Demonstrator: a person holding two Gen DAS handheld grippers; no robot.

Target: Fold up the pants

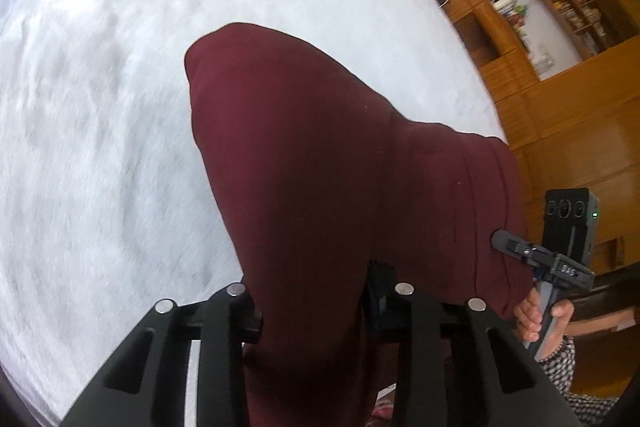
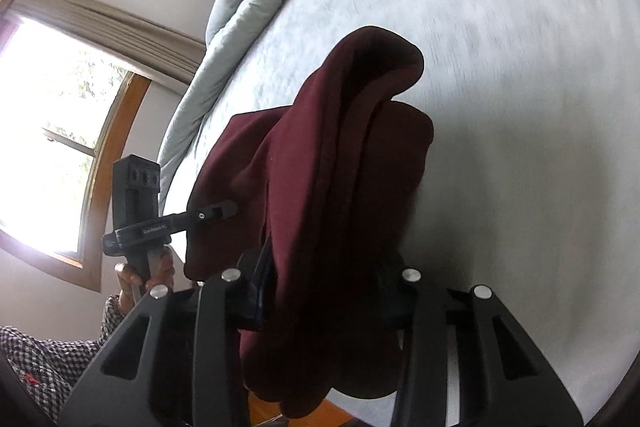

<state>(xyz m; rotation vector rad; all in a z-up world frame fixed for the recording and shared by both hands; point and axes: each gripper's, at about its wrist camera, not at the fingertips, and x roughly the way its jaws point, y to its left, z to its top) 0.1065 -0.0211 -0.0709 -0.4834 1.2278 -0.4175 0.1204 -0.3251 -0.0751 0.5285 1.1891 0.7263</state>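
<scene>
My left claw (image 1: 316, 311) is clenched on the maroon pants (image 1: 320, 155): in the left wrist view the cloth runs up from between my two black fingers at the bottom centre of the frame and swells into a broad rounded fold through the middle of the picture. Behind it lies the white bed (image 1: 100, 107), blurred, filling the left and upper part of the frame. At the lower right of that view my right claw (image 1: 500, 241) bites the edge of the same cloth, with my right hand (image 1: 540, 319) wrapped round its handle and a checked sleeve (image 1: 560, 355) below it. Wooden cabinets (image 1: 560, 115) stand along the right edge.

In the right wrist view my right claw (image 2: 324, 291) is likewise clenched on the pants (image 2: 340, 155), which bunch up in thick doubled folds from the bottom centre to the middle of the frame, hanging above the bed (image 2: 500, 67). At the left, my left claw (image 2: 230, 207) pinches the cloth's edge, my left hand (image 2: 148, 271) below it. A pale grey-green quilt (image 2: 240, 11) lies heaped along the bed's edge toward the upper left, and a bright window (image 2: 52, 123) with a wooden frame fills the left side.
</scene>
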